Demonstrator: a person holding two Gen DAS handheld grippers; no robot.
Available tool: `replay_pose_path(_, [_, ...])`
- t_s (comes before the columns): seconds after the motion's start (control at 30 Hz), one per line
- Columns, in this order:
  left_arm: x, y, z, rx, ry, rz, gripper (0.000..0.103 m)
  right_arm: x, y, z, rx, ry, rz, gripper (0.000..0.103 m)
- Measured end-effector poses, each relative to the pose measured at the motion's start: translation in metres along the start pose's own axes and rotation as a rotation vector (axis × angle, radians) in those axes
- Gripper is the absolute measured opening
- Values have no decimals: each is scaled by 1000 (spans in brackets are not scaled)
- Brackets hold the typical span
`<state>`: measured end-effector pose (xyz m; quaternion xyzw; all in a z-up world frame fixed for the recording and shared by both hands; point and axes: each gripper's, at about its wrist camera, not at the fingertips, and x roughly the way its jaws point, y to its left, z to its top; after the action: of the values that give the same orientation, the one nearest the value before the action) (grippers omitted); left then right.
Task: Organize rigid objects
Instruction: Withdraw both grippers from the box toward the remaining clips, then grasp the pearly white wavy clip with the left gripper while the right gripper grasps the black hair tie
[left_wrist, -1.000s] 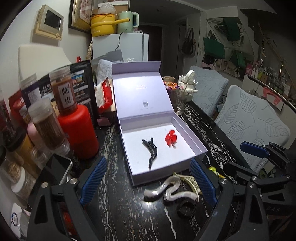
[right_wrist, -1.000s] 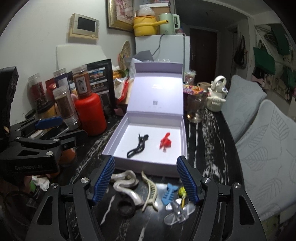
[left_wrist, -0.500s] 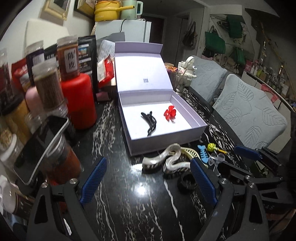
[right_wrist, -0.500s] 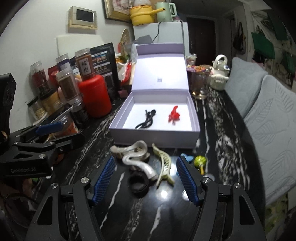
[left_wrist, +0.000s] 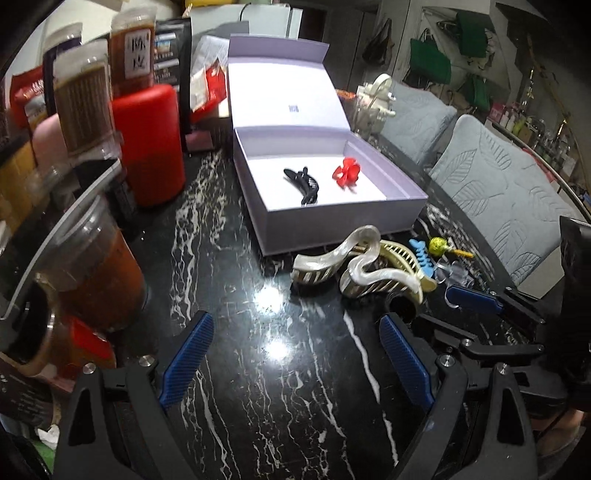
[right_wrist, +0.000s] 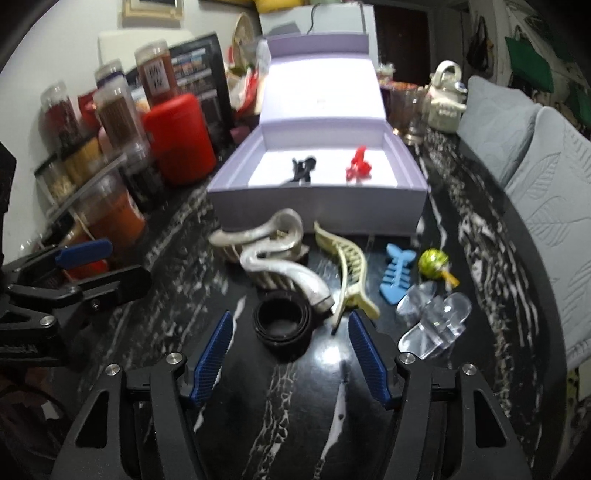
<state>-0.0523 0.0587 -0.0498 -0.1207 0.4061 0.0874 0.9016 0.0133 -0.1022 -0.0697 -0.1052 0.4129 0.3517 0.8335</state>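
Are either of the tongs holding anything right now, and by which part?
Nothing is held. The left tongs are open over bare table; the right tongs are closing, empty, just short of the black ring.

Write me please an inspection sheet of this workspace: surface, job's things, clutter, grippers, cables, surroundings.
Surface: black marble table, glossy.
Job's things: open lilac box holds black clip and red flower clip; pearl claw clips, cream clip, black ring, blue fishbone clip, clear clip lie before it.
Clutter: red canister, spice jars.
Grippers: left gripper open; right gripper closing, empty.
Cables: nothing seen.
Surroundings: grey cushioned chairs.
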Motion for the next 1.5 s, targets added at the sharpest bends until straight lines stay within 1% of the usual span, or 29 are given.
replay_pose_path(0.2, [15,10,0,-10,27,3,93,22,-2,-2,14,50,32,62])
replay_pose_path(0.37, [22,14,2,-6,29,0,93,36,-1,-3,14,79,44,57])
replay_pose_path(0.4, [23,13,3,-2,28,0,93,38,0,-3,13,83,47,54])
replay_pose_path(0.43, [23,13,4,0,27,-1,93,39,0,-3,7,76,52,46])
replay_pose_path(0.47, [24,12,5,4,25,-2,93,39,-1,-2,0,75,54,42])
replay_pose_path(0.57, [26,9,9,15,17,-17,93,36,-3,-3,-18,74,83,41])
replay_pose_path(0.67, [27,3,13,32,7,-40,93,29,-11,-4,-10,69,99,41])
replay_pose_path(0.77, [29,-5,18,44,8,-83,93,20,-21,-5,-6,56,115,41])
replay_pose_path(0.87, [35,-17,23,72,16,-99,93,12,-32,-8,6,47,108,41])
replay_pose_path(0.97, [40,-30,27,121,16,-96,93,5,-44,-12,29,43,99,41])
replay_pose_path(1.07, [46,-41,31,171,-6,-113,93,-1,-58,-16,58,39,91,41])
replay_pose_path(1.17, [56,-48,36,201,-4,-98,93,-4,-69,-18,82,38,85,41])
replay_pose_path(1.27, [63,-53,40,228,-7,-116,93,-8,-79,-19,95,31,72,41])
replay_pose_path(1.4, [79,-58,43,246,34,-128,93,-9,-87,-20,112,25,76,41])
replay_pose_path(1.5, [92,-59,43,239,85,-139,93,-8,-90,-20,117,27,77,41])
